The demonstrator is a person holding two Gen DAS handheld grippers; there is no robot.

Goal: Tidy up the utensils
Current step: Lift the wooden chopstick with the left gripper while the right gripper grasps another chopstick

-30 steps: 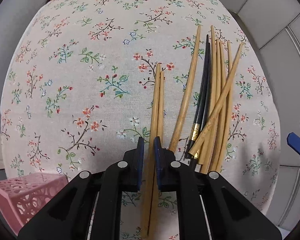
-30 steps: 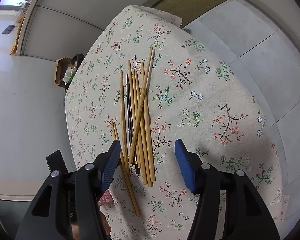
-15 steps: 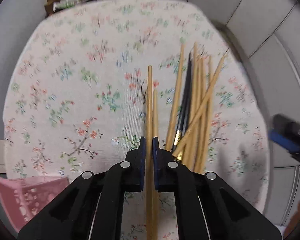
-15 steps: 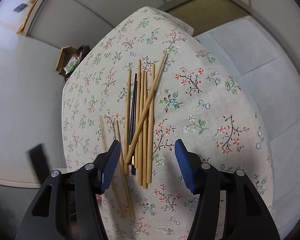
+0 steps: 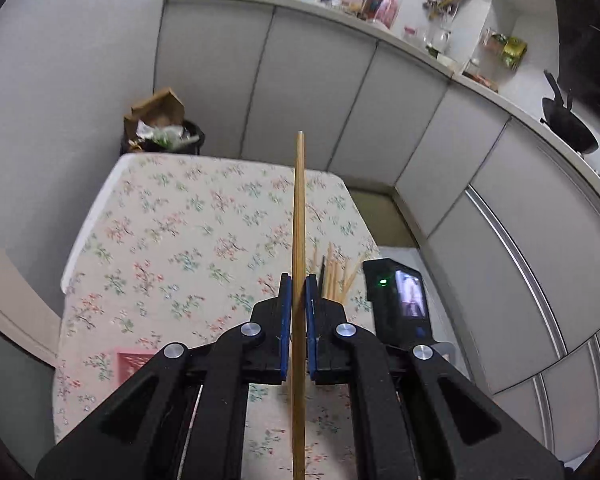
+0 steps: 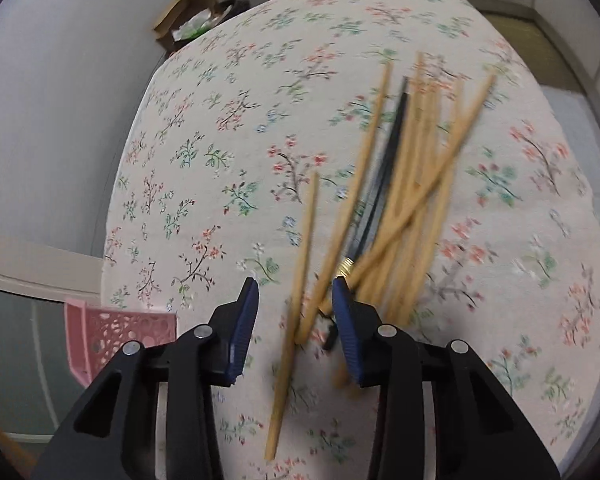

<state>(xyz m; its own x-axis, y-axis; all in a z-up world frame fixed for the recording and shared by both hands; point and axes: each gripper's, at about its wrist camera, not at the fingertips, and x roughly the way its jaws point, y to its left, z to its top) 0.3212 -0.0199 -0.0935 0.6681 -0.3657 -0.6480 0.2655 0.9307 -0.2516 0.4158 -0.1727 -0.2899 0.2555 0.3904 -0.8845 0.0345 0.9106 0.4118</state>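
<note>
The left gripper (image 5: 299,292) is clamping its jaws on a single wooden chopstick (image 5: 299,216), which is pointing away from the camera, above the floral tabletop (image 5: 172,240). The right gripper (image 6: 295,304) is hovering with its jaws spread apart over the near ends of a loose chopstick (image 6: 296,264) lying on the cloth. Just to its right, a pile of chopsticks (image 6: 412,184) is lying crossed, wooden ones with a black one (image 6: 384,176) among them. A pink basket (image 6: 112,332) is sitting at the near left edge.
</note>
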